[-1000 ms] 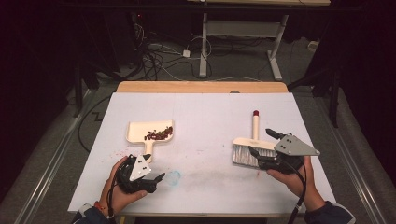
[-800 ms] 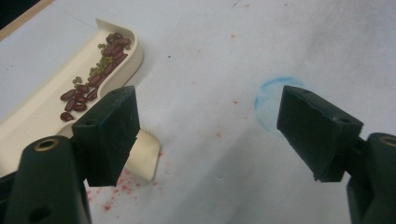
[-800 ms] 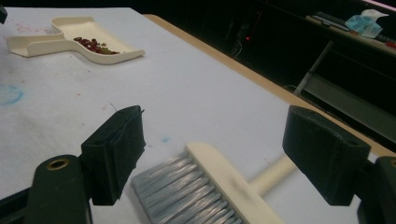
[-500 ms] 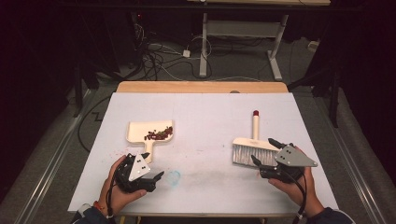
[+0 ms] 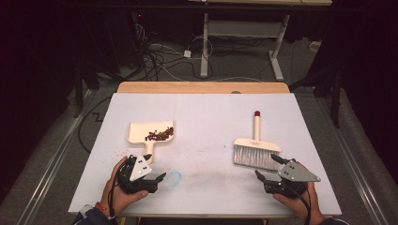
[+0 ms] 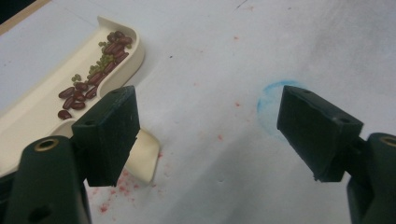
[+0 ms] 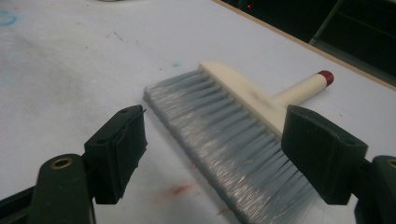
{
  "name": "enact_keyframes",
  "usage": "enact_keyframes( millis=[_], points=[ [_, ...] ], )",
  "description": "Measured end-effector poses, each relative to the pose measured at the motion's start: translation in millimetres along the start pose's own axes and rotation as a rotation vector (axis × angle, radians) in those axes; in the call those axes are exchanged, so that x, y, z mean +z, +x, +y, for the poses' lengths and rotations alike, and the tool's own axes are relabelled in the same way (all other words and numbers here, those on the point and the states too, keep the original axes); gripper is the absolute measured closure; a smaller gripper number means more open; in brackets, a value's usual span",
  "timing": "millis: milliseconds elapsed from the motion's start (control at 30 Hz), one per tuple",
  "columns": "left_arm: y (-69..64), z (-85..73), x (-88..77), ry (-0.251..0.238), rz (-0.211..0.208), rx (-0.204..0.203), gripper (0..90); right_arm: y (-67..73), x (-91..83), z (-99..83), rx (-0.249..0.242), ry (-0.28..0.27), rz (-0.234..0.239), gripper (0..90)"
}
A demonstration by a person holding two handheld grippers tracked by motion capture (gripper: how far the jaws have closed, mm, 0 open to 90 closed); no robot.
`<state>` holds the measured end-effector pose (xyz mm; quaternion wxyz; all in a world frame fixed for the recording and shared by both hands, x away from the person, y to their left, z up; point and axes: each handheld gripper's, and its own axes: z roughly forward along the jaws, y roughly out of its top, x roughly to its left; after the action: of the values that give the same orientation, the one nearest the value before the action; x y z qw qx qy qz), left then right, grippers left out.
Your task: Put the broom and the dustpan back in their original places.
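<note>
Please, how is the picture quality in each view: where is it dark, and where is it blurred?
High view: the white table is evenly lit, its surroundings nearly black. Left gripper view: the beans in the dustpan are sharp, the near jaws soft. Right gripper view: the brush bristles blur toward the bottom edge.

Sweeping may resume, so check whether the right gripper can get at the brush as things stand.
Probably yes. The right gripper is open and empty, just short of the brush, whose bristles face it. Bare table lies between them, nothing in the way.

Both tools black w/ blocky pads (image 6: 109, 130), brass screw holes; grey triangular plate (image 5: 297, 171) on right; orange wristband (image 5: 102, 209) left.
</note>
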<state>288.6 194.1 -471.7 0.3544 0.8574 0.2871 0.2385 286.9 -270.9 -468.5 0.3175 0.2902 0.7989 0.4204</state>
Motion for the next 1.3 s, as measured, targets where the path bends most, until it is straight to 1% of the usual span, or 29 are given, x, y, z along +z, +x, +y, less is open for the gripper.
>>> enact_keyframes(
  millis=[33, 67, 133, 200, 300, 400, 500, 667, 867, 1033, 1167, 1300],
  points=[
    [-0.3, 0.1, 0.2, 0.001, -0.001, -0.002, 20.7, 0.6, -0.9, -0.7, 0.015, -0.002, 0.006, 22.5],
    [-0.8, 0.5, -0.1, 0.001, 0.000, 0.001, 20.6, 1.3, -2.0, -0.8, 0.018, -0.004, 0.002, 22.4],
    [-2.7, 1.7, -0.9, -0.005, -0.001, 0.010, 20.6, 2.7, -5.1, 0.1, 0.010, -0.022, 0.001, 22.5],
    [-4.1, 1.8, -1.5, -0.003, -0.001, 0.019, 20.3, 3.2, -6.6, 1.7, 0.000, -0.023, -0.003, 22.4],
    [-4.4, 0.8, -2.8, -0.004, 0.000, 0.013, 19.4, 3.2, -8.2, 4.3, -0.003, -0.028, -0.015, 22.5],
    [-3.8, -0.4, -3.8, -0.003, 0.003, 0.012, 19.4, 3.0, -7.6, 5.6, 0.003, -0.034, -0.008, 23.1],
    [-2.6, -0.1, -4.2, -0.009, 0.006, 0.008, 19.4, 3.9, -5.9, 6.2, -0.003, -0.026, -0.004, 22.9],
    [-4.1, 0.9, -3.6, -0.003, 0.005, 0.014, 19.4, 3.4, -6.9, 5.7, 0.004, -0.034, -0.003, 22.8],
    [-5.1, 1.9, -3.9, 0.001, 0.008, 0.012, 19.4, 4.0, -7.6, 7.0, -0.007, -0.038, -0.011, 22.8],
    [-3.1, 2.1, -3.3, -0.003, 0.009, 0.003, 19.4, 1.7, -6.6, 6.9, 0.008, -0.035, -0.017, 22.8],
    [-2.3, 2.6, -1.4, 0.004, 0.009, 0.009, 19.4, 1.5, -6.4, 7.1, -0.003, -0.034, -0.015, 22.7],
    [-1.1, 3.5, 0.6, 0.004, 0.008, 0.002, 19.4, 0.4, -4.7, 7.0, -0.002, -0.029, -0.010, 22.6]
  ],
)
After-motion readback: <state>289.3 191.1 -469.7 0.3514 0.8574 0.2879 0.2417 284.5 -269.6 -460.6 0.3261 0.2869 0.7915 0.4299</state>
